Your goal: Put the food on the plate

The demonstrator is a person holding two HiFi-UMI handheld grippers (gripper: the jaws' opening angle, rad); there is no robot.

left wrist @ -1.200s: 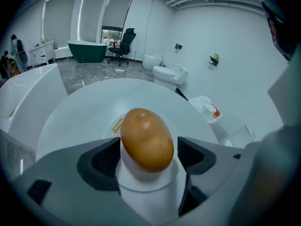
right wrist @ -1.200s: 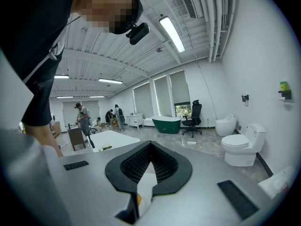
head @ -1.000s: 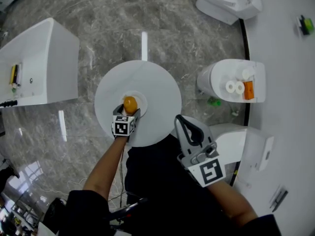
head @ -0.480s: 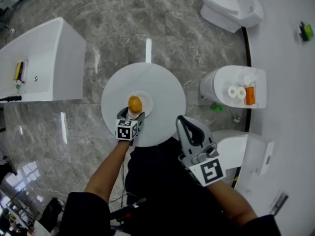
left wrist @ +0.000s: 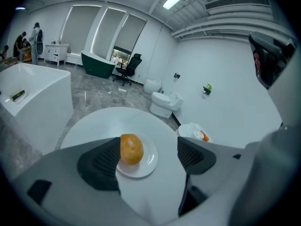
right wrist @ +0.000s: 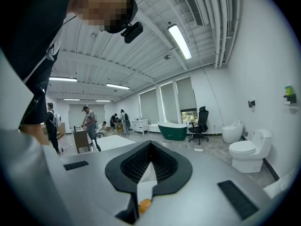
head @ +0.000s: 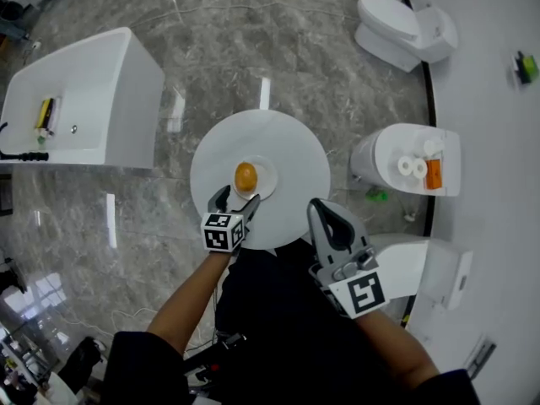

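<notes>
An orange-brown round piece of food (head: 245, 175) rests on a small white plate (head: 267, 178) in the middle of a round white table (head: 291, 142). My left gripper (head: 235, 202) hovers just short of the plate on the near side, open, with nothing between its fingers. In the left gripper view the food (left wrist: 131, 149) sits on the plate (left wrist: 146, 164) ahead of the left pad (left wrist: 100, 162), apart from it. My right gripper (head: 321, 214) is shut and empty, held off the table's near right edge; its view shows the closed jaws of the right gripper (right wrist: 150, 154).
A white bathtub-like unit (head: 84, 99) stands to the left on the marble floor. Toilets (head: 407, 22) stand to the right, the nearer toilet (head: 405, 163) holding paper rolls and an orange item. A white wall runs along the right side.
My left gripper has let go of the food, opened, and drawn back toward the person. The food stays on the plate. The right gripper has hardly moved.
</notes>
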